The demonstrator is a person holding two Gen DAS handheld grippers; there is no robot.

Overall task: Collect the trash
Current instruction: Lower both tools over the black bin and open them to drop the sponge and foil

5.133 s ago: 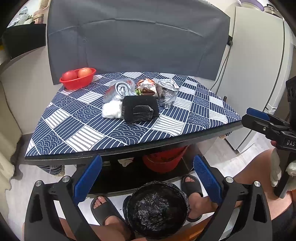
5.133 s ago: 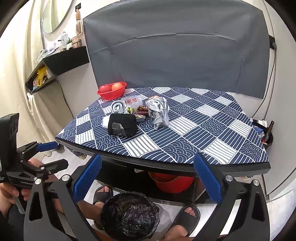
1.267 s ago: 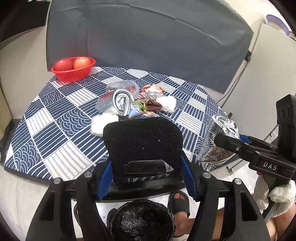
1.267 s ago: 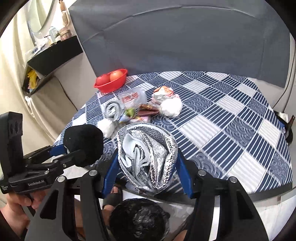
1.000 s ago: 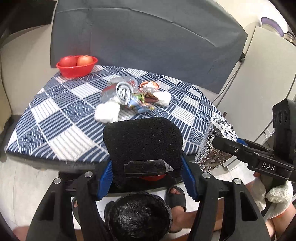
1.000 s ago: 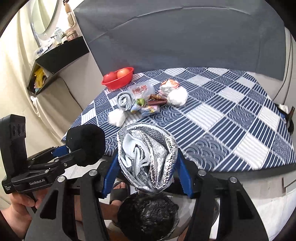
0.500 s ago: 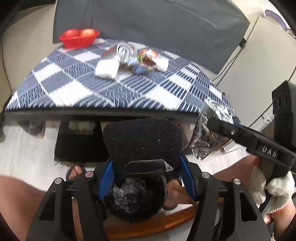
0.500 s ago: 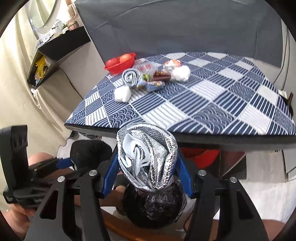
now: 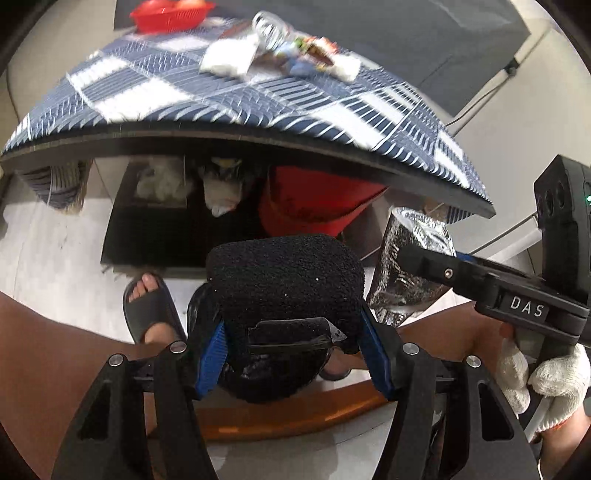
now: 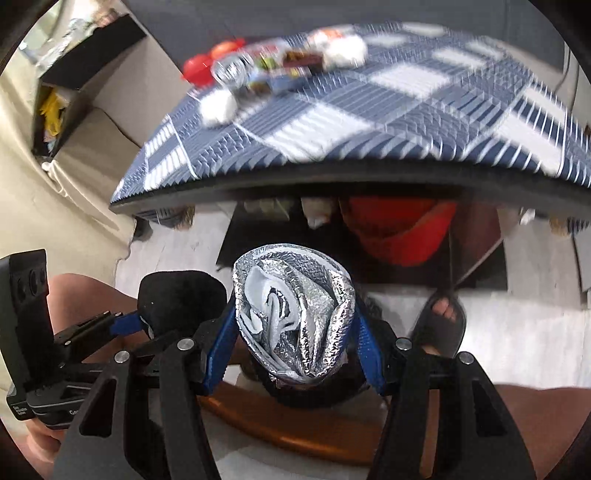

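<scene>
Left gripper [image 9: 291, 350]: fingers closed partway, pinching one black foam block [image 9: 286, 284] from both sides, held over the black-lined trash bin [image 9: 273, 380] below the tabletop [image 9: 258, 107] edge. Right gripper [image 10: 295, 354]: fingers likewise part-closed, clamping one crumpled foil bag [image 10: 293, 314] above the same bin [image 10: 314, 395]. On the tabletop — a blurred cluster of wrappers [image 9: 295, 55], count unclear, plus one red bowl [image 9: 171, 13].

A black, coarse foam sponge block [image 9: 284, 280] is sitting upright, pinched at both sides, directly above a black-bag-lined round bin [image 9: 273, 373]. A crumpled silver foil pouch [image 10: 295, 314], mouth gaping open, is hanging beside it over the bin.
</scene>
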